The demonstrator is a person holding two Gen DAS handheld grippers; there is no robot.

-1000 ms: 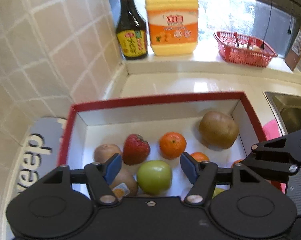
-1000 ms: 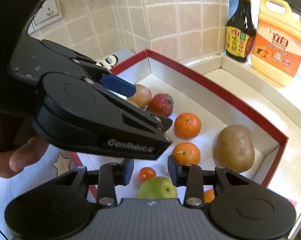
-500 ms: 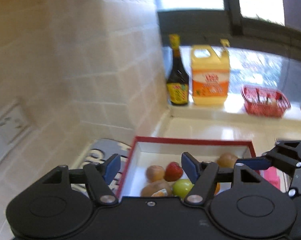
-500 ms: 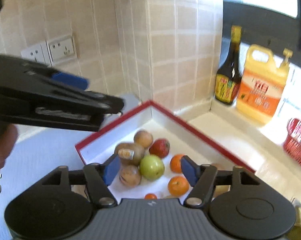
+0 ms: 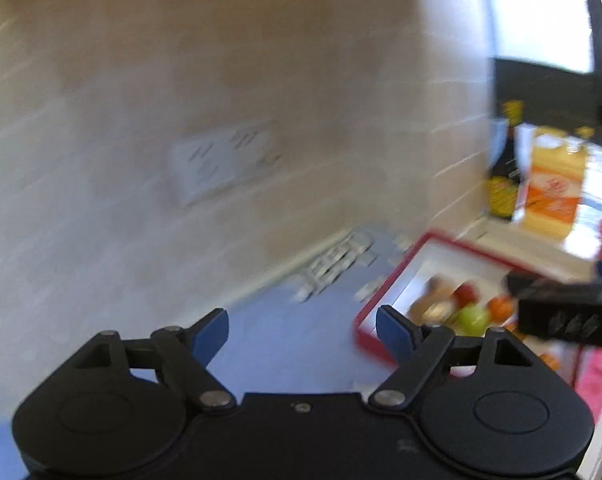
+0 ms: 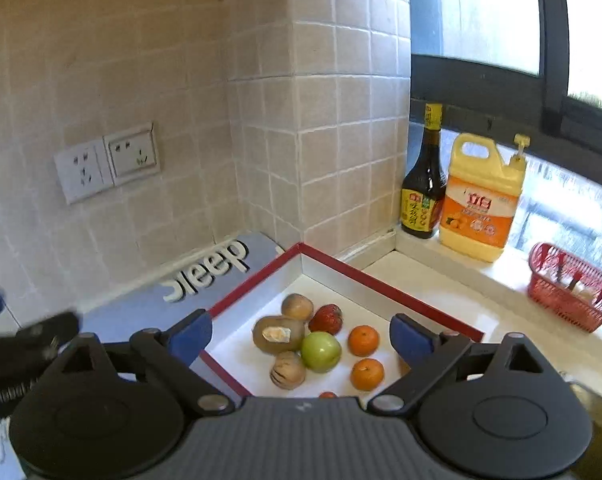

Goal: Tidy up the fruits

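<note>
A red-rimmed white box (image 6: 385, 282) lies on the counter and holds several fruits: a green apple (image 6: 321, 351), a strawberry (image 6: 326, 319), two oranges (image 6: 363, 340), kiwis (image 6: 279, 334) and a brown round fruit (image 6: 287, 375). My right gripper (image 6: 301, 338) is open and empty, well above the box. My left gripper (image 5: 303, 334) is open and empty, off to the left of the box (image 5: 397, 280) over the blue mat; its view is blurred. The right gripper's fingers (image 5: 561, 308) show at the right of the left wrist view.
A blue mat (image 6: 149, 300) with "sleep" lettering lies left of the box against the tiled wall with sockets (image 6: 107, 162). A dark sauce bottle (image 6: 423, 184), a yellow detergent jug (image 6: 481, 200) and a red basket (image 6: 573, 290) stand on the window sill.
Both grippers have risen and drawn back from the box. The left one has swung left over the mat. The right gripper's jaws have opened wider. Nothing was picked up.
</note>
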